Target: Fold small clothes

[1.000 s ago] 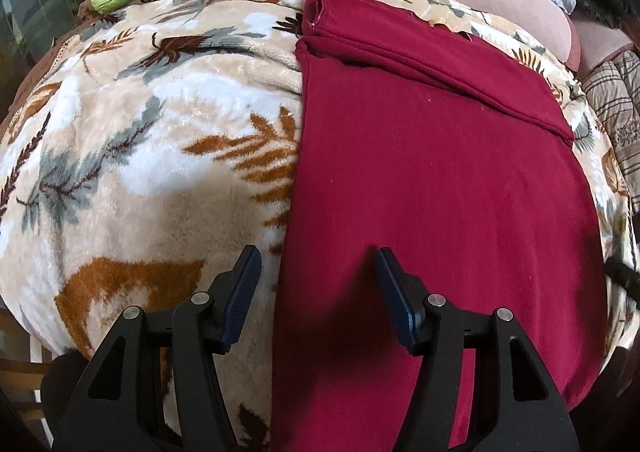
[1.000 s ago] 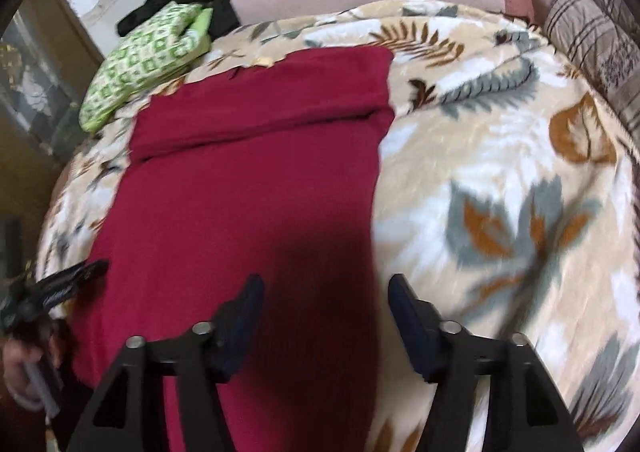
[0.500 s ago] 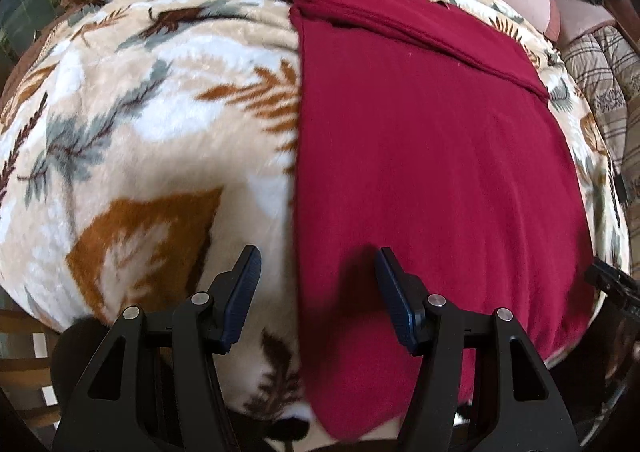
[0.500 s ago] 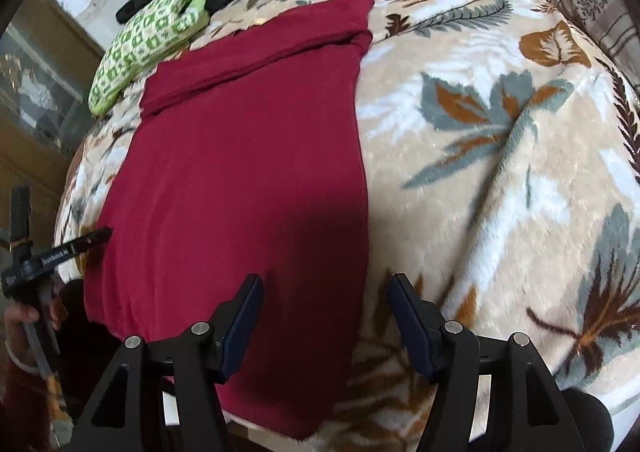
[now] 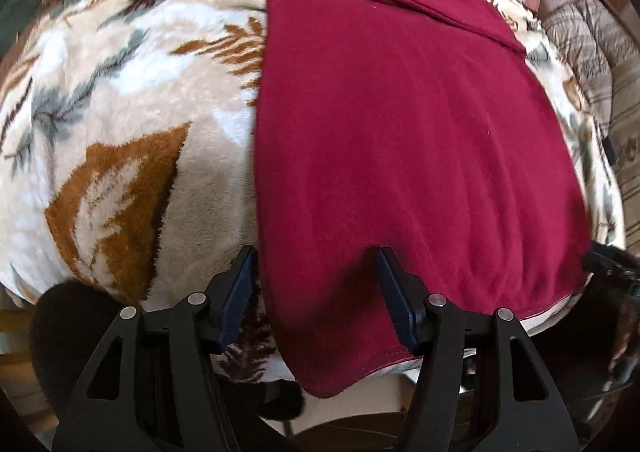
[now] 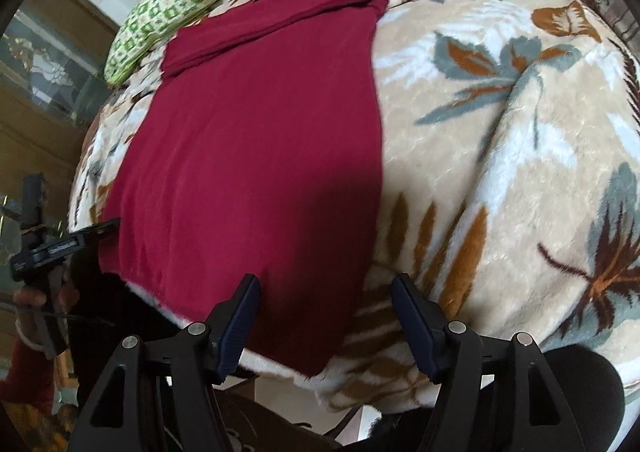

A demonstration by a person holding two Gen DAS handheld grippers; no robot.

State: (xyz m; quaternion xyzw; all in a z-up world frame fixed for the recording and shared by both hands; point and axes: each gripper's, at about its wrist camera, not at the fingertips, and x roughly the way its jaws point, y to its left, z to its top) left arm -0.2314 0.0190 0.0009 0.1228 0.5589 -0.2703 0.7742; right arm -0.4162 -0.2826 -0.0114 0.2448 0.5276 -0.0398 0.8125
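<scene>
Two grippers, left gripper (image 5: 316, 260) and right gripper (image 6: 326, 288), hover with jaws apart, gripping nothing, over near corners of dark red garment (image 5: 400, 140), possibly folded, flat on leaf-print blanket (image 6: 500, 140).

Dark red garment (image 5: 400, 132); beige blanket (image 5: 160, 92) with brown and grey-green leaves; green-patterned, perhaps checked, pillow (image 6: 160, 16).

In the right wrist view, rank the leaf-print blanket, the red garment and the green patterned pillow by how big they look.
1. leaf-print blanket
2. red garment
3. green patterned pillow, though it lies farthest away, so its true size is unsure.
</scene>
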